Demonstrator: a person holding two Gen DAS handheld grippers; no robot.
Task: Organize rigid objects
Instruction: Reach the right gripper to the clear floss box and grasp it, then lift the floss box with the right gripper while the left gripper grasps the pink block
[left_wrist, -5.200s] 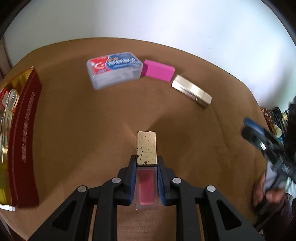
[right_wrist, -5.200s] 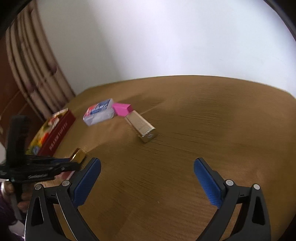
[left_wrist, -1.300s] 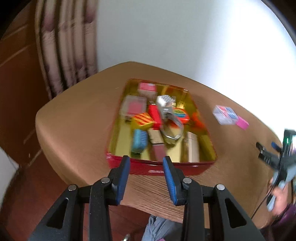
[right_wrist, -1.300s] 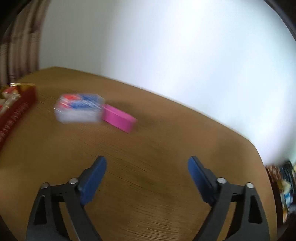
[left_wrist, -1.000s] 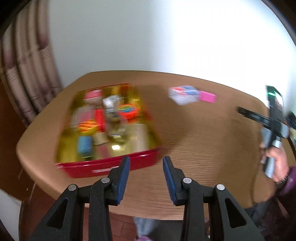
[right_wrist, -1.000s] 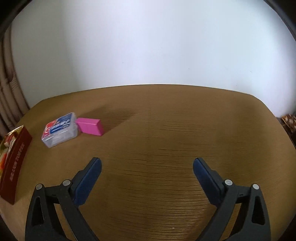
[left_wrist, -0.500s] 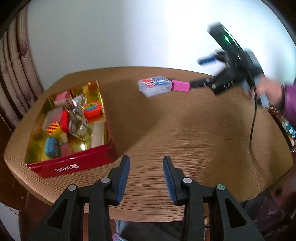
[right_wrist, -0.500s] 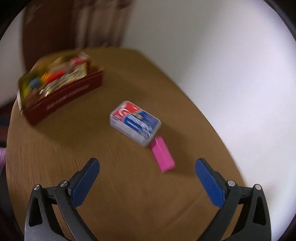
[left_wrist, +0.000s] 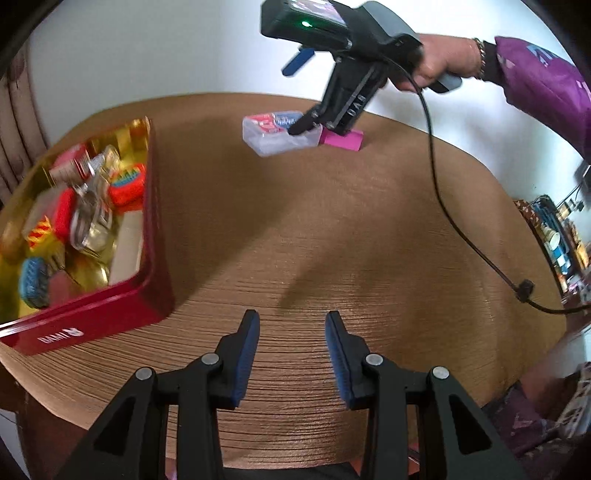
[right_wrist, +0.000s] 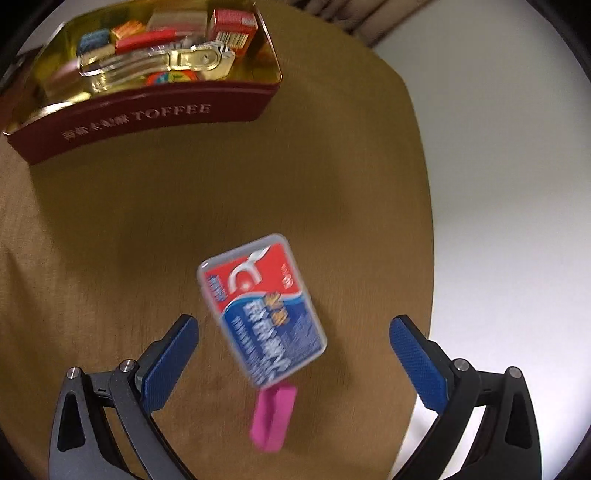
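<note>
A clear plastic box (right_wrist: 262, 310) with a red and blue label lies on the brown table, with a pink block (right_wrist: 273, 419) touching its near end. My right gripper (right_wrist: 293, 354) hovers over them, open wide, its fingers either side of the box without touching it. In the left wrist view the box (left_wrist: 277, 134) and pink block (left_wrist: 341, 139) sit at the table's far side under the right gripper (left_wrist: 299, 94). My left gripper (left_wrist: 291, 350) is open and empty above the near table edge. The red tin (left_wrist: 92, 325) at the left holds several small items.
A hand in a purple sleeve (left_wrist: 546, 74) holds the right gripper, and its black cable (left_wrist: 443, 206) hangs across the table's right side. The tin's wall (right_wrist: 147, 114) reads TOFFEE. A white wall lies beyond the far table edge, and cluttered shelves (left_wrist: 557, 240) stand at the right.
The right gripper has swung across the table and rolled, and now sits over the box and pink block. The left gripper has sunk toward the table, still open and empty.
</note>
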